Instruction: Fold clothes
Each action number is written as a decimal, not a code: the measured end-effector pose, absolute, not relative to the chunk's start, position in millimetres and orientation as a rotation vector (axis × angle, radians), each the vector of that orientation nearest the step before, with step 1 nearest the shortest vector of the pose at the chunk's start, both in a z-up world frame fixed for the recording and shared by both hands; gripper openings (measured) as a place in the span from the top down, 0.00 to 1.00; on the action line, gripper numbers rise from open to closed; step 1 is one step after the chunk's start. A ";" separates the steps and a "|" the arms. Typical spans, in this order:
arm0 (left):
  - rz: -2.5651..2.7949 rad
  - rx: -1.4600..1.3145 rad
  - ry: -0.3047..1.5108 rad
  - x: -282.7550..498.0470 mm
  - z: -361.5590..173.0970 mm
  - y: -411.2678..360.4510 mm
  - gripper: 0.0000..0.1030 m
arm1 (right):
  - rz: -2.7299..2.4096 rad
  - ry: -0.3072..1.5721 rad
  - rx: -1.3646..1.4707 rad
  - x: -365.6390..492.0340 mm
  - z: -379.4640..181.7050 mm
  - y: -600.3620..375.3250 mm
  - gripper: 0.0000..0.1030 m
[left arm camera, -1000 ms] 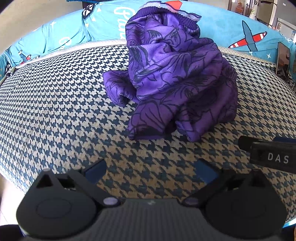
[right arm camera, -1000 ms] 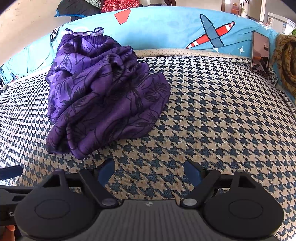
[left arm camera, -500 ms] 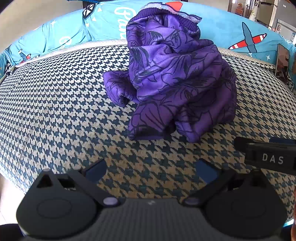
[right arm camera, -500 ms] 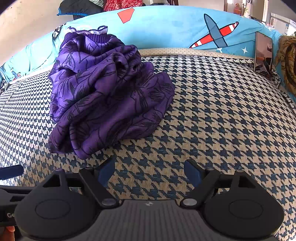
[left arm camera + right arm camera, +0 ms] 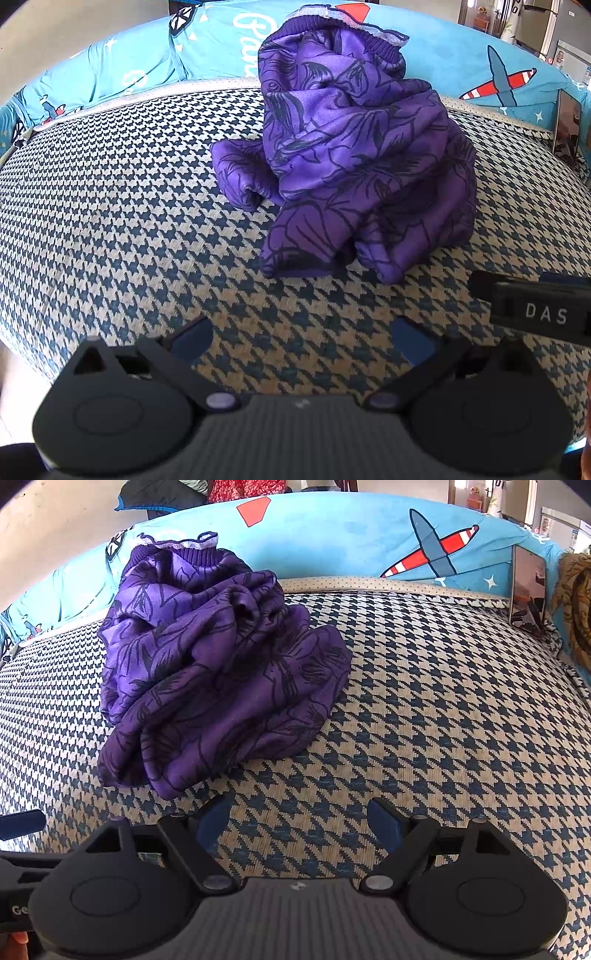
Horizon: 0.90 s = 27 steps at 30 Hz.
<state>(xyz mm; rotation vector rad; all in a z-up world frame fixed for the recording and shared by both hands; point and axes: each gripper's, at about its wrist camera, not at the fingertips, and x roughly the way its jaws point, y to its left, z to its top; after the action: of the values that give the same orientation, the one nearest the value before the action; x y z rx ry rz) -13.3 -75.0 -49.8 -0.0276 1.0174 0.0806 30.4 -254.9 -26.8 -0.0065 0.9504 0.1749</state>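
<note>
Garment: purple, satiny sheen, dark line print (leaf/flower-like). Crumpled in an upright heap, unfolded. Ribbed knit band at top w/ pale frilly edging. One rolled tube-shaped end sticks out at heap's left in left wrist view. Type (top/trousers) can't tell; inner folds hidden. Lies on bed, toward the far side, near the blue cushion.

Bed: woven cover, navy/cream houndstooth, coarse ribbed texture, domed by fisheye. Cream dotted border strip along far edge.

Cushion: bright blue, smooth fabric, printed planes, stars, red shape, white script partly hidden behind garment.

Phone-like slab: glossy, propped upright at right edge; detail too small.

Brown shaggy item: cut off by frame.

Left gripper: black plastic, blue pads, jaws wide apart, nothing between; above bare cover, short of garment.

Right gripper: same build, jaws wide apart, empty; left pad near garment's front hem, not touching. Its side, marked "DAS", shows in left view.
</note>
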 end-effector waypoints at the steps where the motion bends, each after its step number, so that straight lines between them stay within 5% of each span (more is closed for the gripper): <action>1: 0.081 -0.027 1.018 -13.3 -49.9 -74.7 0.00 | 0.175 0.951 -0.007 30.5 -26.8 -254.8 0.21; 27: 0.146 0.002 0.989 -11.3 -46.5 -69.4 0.00 | 0.186 0.951 -0.014 30.2 -26.8 -251.9 0.21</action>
<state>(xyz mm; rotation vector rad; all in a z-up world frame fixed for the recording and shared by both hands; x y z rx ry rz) -11.3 -69.4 -46.5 0.0019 0.9891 0.1459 30.2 -251.9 -26.8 -0.0136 0.9511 0.1858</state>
